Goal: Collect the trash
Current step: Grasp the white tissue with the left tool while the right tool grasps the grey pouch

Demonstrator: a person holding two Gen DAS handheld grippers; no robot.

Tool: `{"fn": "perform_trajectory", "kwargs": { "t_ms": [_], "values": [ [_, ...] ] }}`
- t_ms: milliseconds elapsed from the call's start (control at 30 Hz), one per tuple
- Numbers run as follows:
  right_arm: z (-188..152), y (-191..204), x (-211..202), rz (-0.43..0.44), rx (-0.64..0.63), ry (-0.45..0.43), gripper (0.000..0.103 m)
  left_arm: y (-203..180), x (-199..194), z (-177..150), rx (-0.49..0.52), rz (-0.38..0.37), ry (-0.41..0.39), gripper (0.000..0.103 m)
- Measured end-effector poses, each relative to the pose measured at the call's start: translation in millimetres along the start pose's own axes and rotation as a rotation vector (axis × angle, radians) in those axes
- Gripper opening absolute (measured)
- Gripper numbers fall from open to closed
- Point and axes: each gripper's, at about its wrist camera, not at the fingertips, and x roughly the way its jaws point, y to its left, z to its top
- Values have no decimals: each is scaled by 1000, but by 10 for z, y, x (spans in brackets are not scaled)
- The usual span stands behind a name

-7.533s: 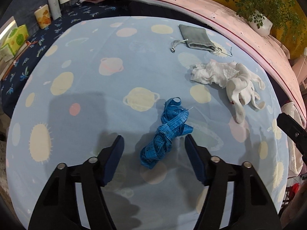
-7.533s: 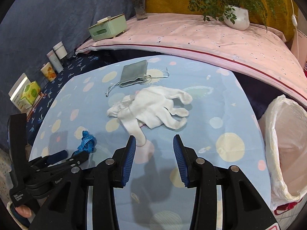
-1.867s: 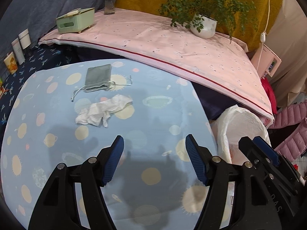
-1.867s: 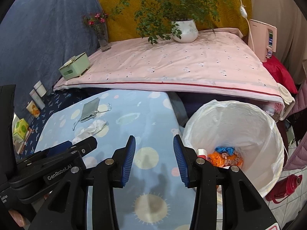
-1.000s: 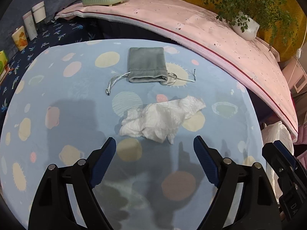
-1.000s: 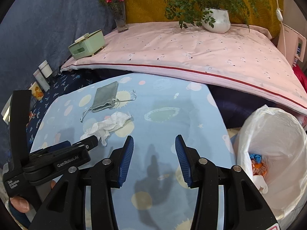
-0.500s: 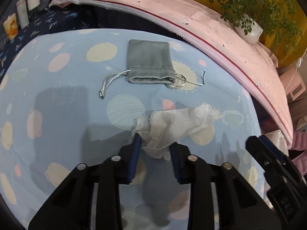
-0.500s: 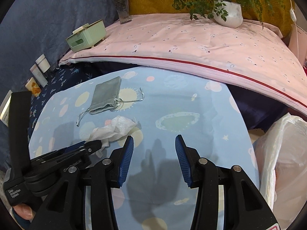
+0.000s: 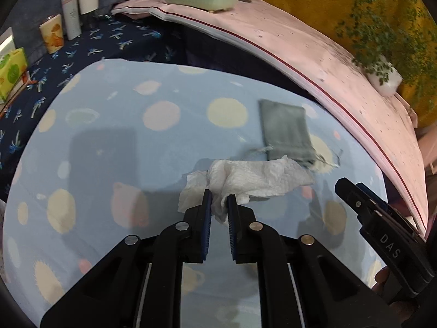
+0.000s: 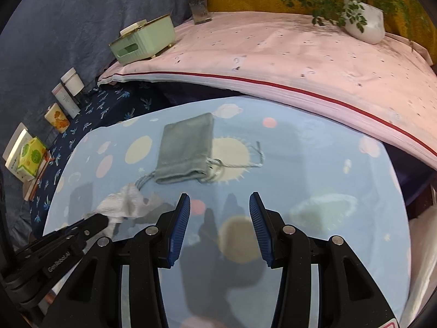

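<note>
Left tool (image 9: 218, 199) closing, pads pinching crumpled white tissue (image 9: 245, 177) on the surface (image 9: 109, 150) (grey pouch (image 9: 284, 128) just beyond). Right tool (image 10: 217, 205) spread, empty.

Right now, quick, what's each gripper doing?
Left gripper: jaws closing on the crumpled white tissue, which sits between its pads.
Right gripper: open, holding nothing, above the blue tablecloth.

right hand-held gripper (image 9: 382, 235): "DAS" | left hand-held gripper (image 10: 109, 225): "GenRobot.AI"
</note>
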Motion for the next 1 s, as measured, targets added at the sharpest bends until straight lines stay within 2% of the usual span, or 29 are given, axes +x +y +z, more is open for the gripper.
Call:
{"fn": "perform_trajectory", "kwargs": {
  "t_ms": [200,400,467,500,567,633,700,1000],
  "values": [
    [209,179,325,11,-8,15,44,112,105,195,-13,30,-15,11],
    [279,274,570,2,-20,38,44,105,220,235,-19,29,-3,11],
    [274,271,628,2,-13,49,41,102,233,229,-17,30,-1,11],
    [263,261,656,5,-10,57,34,102,235,226,-16,30,-2,11],
    [246,257,669,-11,-16,49,27,98,232,218,-16,31,-1,11],
    [237,247,662,-21,-21,51,15,90,224,205,-17,30,1,11],
    [223,219,640,-13,-18,59,10,68,203,181,-16,29,4,11],
    [-126,104,314,-5,-7,73,7,-128,6,-79,8,12,11,11]
  ]
}}
